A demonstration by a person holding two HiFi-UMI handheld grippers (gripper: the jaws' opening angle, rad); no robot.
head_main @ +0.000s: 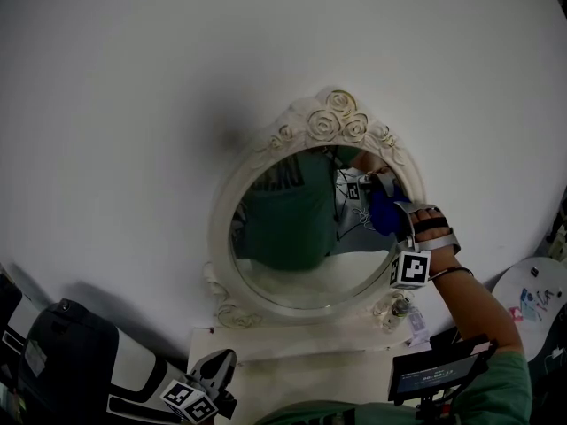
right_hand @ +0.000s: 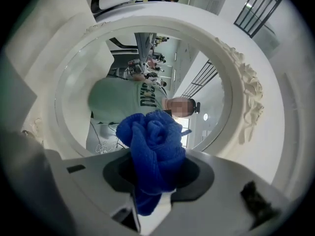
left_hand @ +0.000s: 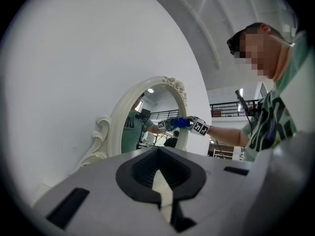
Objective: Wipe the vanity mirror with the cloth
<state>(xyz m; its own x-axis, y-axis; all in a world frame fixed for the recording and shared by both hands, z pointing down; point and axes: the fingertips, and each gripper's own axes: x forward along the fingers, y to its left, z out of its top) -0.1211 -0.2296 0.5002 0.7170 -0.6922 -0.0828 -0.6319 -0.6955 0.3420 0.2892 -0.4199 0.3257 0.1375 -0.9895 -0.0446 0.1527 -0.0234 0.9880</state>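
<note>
Up at mirror (head_main: 292, 237), right gripper (head_main: 381, 204) clamps cloth (right_hand: 155, 146).

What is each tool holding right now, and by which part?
The right tool grips the blue cloth by its bunched lower end; the wad sticks out toward the vanity mirror. The left tool is shut, holding nothing.

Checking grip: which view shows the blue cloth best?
Right gripper view: the cloth fills the middle, clamped in the right tongs. Head view shows a small blue patch at the mirror; left gripper view, a distant speck.
</note>
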